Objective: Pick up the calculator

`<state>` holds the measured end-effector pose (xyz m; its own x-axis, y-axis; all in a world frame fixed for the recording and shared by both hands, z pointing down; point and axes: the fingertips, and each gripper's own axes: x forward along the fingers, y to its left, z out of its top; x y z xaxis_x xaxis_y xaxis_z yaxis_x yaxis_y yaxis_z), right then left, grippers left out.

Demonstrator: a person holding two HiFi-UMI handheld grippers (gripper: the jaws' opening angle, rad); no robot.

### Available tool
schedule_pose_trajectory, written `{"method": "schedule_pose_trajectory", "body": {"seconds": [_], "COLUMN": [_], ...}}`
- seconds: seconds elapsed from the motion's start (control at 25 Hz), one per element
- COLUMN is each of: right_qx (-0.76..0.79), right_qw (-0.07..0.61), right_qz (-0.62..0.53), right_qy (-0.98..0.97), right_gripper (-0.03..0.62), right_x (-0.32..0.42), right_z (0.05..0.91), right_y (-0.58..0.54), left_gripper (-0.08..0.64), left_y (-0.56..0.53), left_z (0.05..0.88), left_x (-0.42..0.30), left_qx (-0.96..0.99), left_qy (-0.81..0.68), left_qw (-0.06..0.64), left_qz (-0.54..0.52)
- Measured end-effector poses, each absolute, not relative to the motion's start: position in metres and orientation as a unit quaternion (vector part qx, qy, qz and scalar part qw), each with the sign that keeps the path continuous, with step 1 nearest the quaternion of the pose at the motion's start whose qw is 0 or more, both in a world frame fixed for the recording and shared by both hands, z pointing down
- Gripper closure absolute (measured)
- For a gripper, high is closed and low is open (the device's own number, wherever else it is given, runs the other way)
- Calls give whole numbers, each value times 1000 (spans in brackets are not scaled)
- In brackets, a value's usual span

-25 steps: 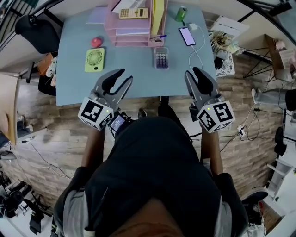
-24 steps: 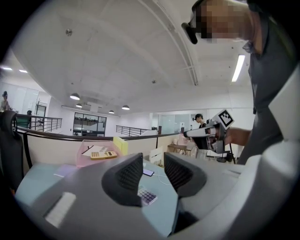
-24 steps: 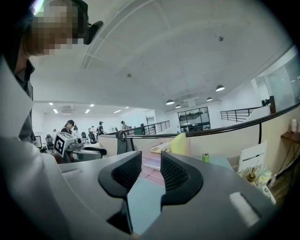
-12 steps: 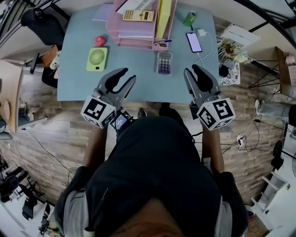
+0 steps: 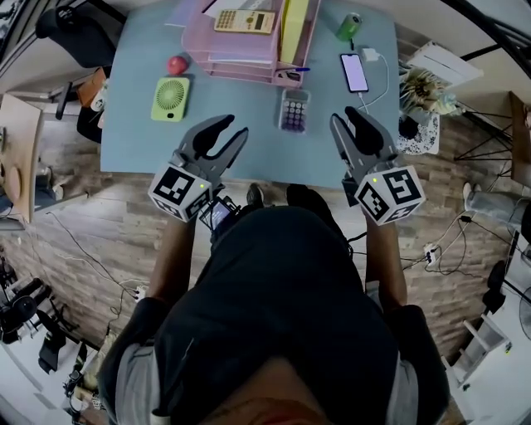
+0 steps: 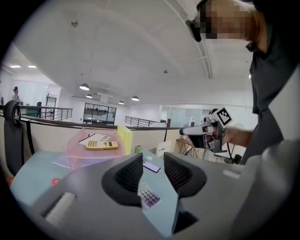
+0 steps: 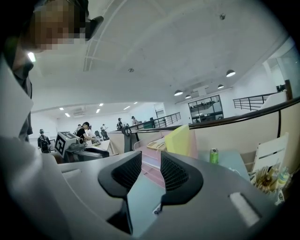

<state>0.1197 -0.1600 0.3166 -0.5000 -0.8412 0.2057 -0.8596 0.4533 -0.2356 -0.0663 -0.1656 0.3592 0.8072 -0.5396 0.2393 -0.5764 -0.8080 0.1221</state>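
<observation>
A small calculator with purple keys (image 5: 294,110) (image 6: 149,197) lies flat on the blue table (image 5: 249,141), in front of the pink tray stack (image 5: 241,50). A second, yellow calculator (image 5: 243,21) (image 6: 101,145) rests on top of that stack. My left gripper (image 5: 222,133) (image 6: 153,171) hovers over the table's near edge, left of the small calculator, open and holding nothing. My right gripper (image 5: 353,124) (image 7: 150,173) hovers to the right of the small calculator, also open and holding nothing.
A green fan (image 5: 170,98) and a red ball (image 5: 177,64) sit at the table's left. A phone on a cable (image 5: 354,72) and a green can (image 5: 348,26) (image 7: 213,155) are at the right. A yellow folder (image 5: 292,21) stands in the tray. A black chair (image 5: 70,29) is far left.
Both grippers have edged a little forward over the table's near edge. Their jaws have stayed apart, and nothing on the table has moved.
</observation>
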Motion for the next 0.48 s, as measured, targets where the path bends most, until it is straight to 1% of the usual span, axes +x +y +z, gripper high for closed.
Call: {"method": "schedule_pose_trajectory", "body": {"seconds": [0.48], "right_qx": [473], "right_qw": [42], "right_qz": [198], "right_qy": [-857], "right_gripper": [485], "right_x": [139], "right_z": [364], "right_y": [-199], "left_gripper": [367], "left_y": [-189], "left_z": [408], "left_x": [-33], "left_qx": [936], "left_qy": [-296], "left_qw": [138], "left_qz": [131]}}
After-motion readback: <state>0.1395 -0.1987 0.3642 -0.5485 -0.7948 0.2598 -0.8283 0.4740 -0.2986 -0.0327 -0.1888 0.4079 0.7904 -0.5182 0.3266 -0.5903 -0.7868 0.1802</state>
